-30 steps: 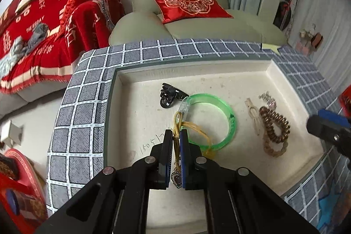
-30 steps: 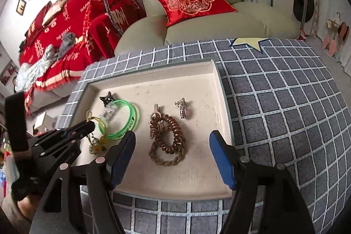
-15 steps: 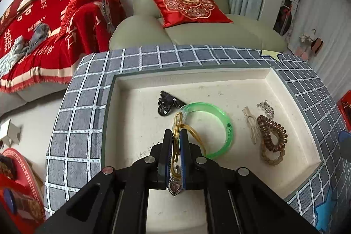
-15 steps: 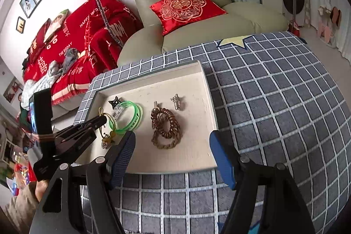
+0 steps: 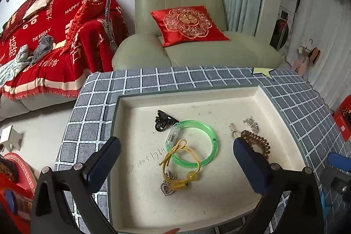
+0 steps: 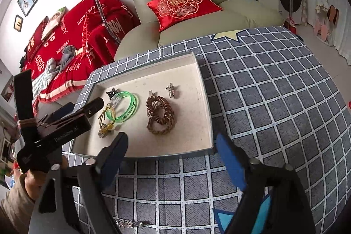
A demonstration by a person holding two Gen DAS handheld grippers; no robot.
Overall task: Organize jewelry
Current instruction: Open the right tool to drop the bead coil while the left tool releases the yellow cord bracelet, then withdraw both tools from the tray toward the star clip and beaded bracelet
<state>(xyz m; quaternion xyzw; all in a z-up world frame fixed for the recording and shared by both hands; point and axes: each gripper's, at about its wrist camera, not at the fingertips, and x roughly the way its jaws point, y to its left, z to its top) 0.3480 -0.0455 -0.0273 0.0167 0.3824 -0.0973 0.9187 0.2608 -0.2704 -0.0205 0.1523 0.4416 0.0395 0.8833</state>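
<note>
Jewelry lies gathered in the shallow cream tray (image 5: 122, 115) that sits on my worktop, which is covered by a grey checked cloth (image 6: 274, 102). Toward the tray's left side, a yellow cord bracelet (image 5: 178, 165) with a round yellow bead and a small heart charm rests on the tray floor, its loop overlapping the near edge of the green bangle (image 5: 194, 143). A clear tag hangs on the bangle's left rim, and a black hair clip (image 5: 163, 122) lies just beyond it, touching or nearly touching the tag. Handwritten digits mark the tray floor beside the yellow cord.

Further right in the tray are the brown coil hair ties (image 6: 160, 114), stacked on one another, with a pale clip (image 5: 233, 131) partly under them and a small silver ornament (image 5: 251, 124) near the far right corner.

My left jaws (image 5: 173, 166) stand wide apart above the near part of the tray, one finger over the tray's left rim and the other in front of the brown coils; they hold nothing. My right jaws (image 6: 173, 159) are likewise spread wide and empty, poised over the near rim of the tray and the cloth. A silvery chain piece (image 6: 128, 223) lies on the cloth close below the right camera, outside the tray.
</note>
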